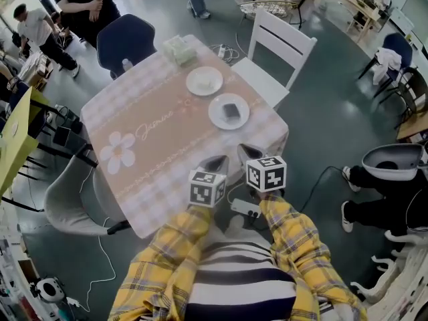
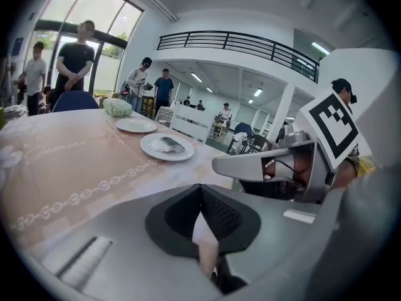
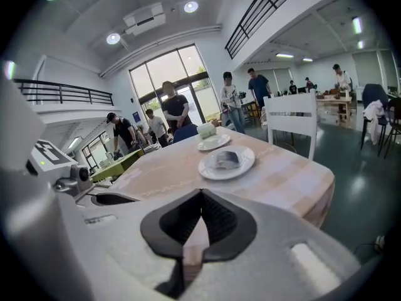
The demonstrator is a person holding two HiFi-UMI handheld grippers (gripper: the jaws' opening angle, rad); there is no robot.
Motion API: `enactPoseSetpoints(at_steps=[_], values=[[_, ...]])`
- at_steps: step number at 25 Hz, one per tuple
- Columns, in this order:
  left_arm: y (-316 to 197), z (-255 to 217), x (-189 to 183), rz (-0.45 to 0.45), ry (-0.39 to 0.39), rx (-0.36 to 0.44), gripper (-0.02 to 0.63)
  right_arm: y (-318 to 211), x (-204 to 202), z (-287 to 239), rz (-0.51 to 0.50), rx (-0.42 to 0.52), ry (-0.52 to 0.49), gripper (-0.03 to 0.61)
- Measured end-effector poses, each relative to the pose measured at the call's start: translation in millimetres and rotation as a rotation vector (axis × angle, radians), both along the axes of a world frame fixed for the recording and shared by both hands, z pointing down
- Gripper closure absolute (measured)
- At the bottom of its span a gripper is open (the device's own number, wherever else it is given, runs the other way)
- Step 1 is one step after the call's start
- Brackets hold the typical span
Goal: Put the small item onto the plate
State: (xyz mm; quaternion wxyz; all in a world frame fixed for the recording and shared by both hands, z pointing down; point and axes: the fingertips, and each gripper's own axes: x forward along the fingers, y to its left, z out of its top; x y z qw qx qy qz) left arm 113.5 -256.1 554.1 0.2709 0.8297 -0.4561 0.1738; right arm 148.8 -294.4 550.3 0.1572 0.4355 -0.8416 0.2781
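Two white plates lie on the pink checked tablecloth (image 1: 154, 122). On the nearer plate (image 1: 214, 117) rests a small dark grey item (image 1: 231, 110); both show in the left gripper view, plate (image 2: 150, 150) and item (image 2: 168, 144), and in the right gripper view, plate (image 3: 213, 170) and item (image 3: 225, 159). The farther plate (image 1: 195, 85) holds a pale item. Both grippers hover side by side at the table's near edge, well short of the plates. My left gripper (image 1: 215, 164) (image 2: 200, 192) is shut with nothing in it. My right gripper (image 1: 249, 154) (image 3: 200, 198) is also shut and empty.
A green packet (image 1: 179, 49) sits at the table's far end. A white chair (image 1: 277, 45) stands at the right side, a blue chair (image 1: 124, 35) behind, a grey chair (image 1: 70, 199) at the left. People stand beyond the table, and a cable runs over the floor.
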Motion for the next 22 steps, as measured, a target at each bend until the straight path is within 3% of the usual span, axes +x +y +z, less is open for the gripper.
enactPoseSetpoints(at_steps=[9,14,22], values=[[38.0,-12.3,-22.1,0.008,0.030,0.019,0.612,39.0,5.5,-9.4,0.057,0.024,0.020,0.581],[59.6,-14.7,-53.7,-0.013,0.049,0.004,0.612,68.1,-11.2,-13.4,0.076,0.036,0.014,0.581],[92.3,-27.9,-73.7,0.014,0.083,0.032,0.611,107.5,-28.3,-22.1,0.127,0.067,0.030,0.581]])
